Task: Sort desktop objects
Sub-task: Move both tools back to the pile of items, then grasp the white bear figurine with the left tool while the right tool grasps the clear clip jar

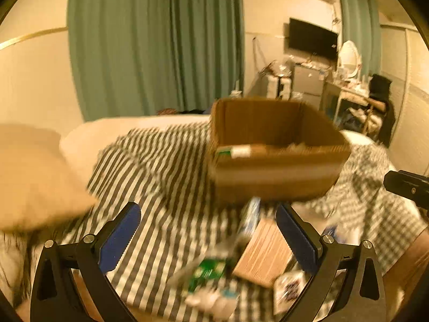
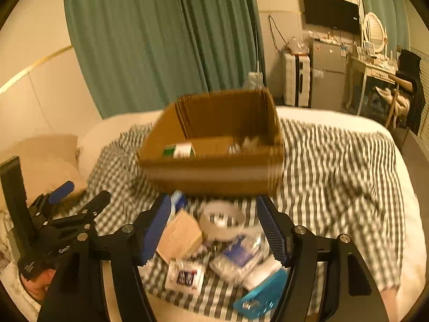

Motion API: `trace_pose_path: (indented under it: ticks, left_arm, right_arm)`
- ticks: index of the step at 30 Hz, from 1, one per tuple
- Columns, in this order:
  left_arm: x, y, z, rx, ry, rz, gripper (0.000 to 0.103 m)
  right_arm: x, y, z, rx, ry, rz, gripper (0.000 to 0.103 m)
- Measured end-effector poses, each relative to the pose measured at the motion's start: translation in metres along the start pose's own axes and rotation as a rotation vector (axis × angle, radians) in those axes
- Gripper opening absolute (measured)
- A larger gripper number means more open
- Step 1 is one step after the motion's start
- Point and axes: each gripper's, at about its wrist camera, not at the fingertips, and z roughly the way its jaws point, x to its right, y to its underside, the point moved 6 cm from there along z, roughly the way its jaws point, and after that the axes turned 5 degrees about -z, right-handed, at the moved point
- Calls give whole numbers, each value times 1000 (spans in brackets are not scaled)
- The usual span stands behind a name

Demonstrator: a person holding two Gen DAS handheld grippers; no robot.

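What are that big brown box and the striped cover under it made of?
The box looks like plain matte corrugated cardboard: brown walls, with fluting visible along an edge. The striped cover seems to be soft woven fabric, as it wrinkles and drapes. Blur leaves both uncertain.

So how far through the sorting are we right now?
Early on, by the look of it. Done: the cardboard box holds a green-and-white carton and something pale. In hand: nothing; the left gripper and right gripper are open and empty. Left: the tape roll, tan block, blue case and packets still on the striped cloth.
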Motion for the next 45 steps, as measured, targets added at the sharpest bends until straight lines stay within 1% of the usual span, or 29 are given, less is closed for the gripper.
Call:
trace_pose_path:
  ticks: [2, 5, 7, 9, 11, 14, 16, 19, 23, 26, 33, 37, 40, 43, 45]
  left_arm:
    - [-5, 23, 1, -16, -24, -21, 103]
    - [-10, 57, 15, -94, -81, -65, 103]
    - [-9, 77, 22, -117, -76, -78, 103]
    - [-8, 93, 30, -134, -89, -58, 103]
    - [-8, 102, 35, -144, -101, -50, 103]
    - [-11, 113, 41, -178, -79, -79, 103]
    - [-14, 120, 46, -209, -70, -111, 103]
    - [-17, 130, 53, -237, -66, -123, 103]
    - [-15, 140, 62, -269, -61, -123, 103]
    - [-14, 142, 68, -283, -64, -113, 103]
    - [-10, 141, 70, -273, -69, -96, 103]
    - [-9, 141, 71, -267, -86, -75, 99]
    - [-8, 140, 72, -263, -89, -55, 95]
    - [-8, 139, 74, -259, -87, -33, 85]
    - [-7, 138, 75, -256, -81, -22, 77]
  right_arm:
    - [0, 20, 14, -43, -9, 26, 66]
    - [4, 44, 31, -86, 15, 56, 66]
    - [9, 58, 43, -107, 46, 58, 66]
    - [12, 69, 54, -136, 59, 64, 66]
    - [16, 81, 65, -163, 67, 79, 66]
    - [18, 92, 75, -184, 62, 104, 66]
    - [18, 94, 79, -196, 67, 109, 66]
    - [18, 96, 84, -201, 90, 113, 66]
    - [19, 99, 95, -219, 93, 121, 67]
    - [20, 100, 100, -230, 105, 122, 72]
    - [19, 100, 109, -235, 147, 99, 79]
    - [16, 101, 115, -239, 182, 67, 83]
    - [15, 101, 119, -242, 206, 51, 86]
    - [16, 102, 123, -251, 232, 33, 86]
    - [15, 102, 127, -256, 249, 20, 86]
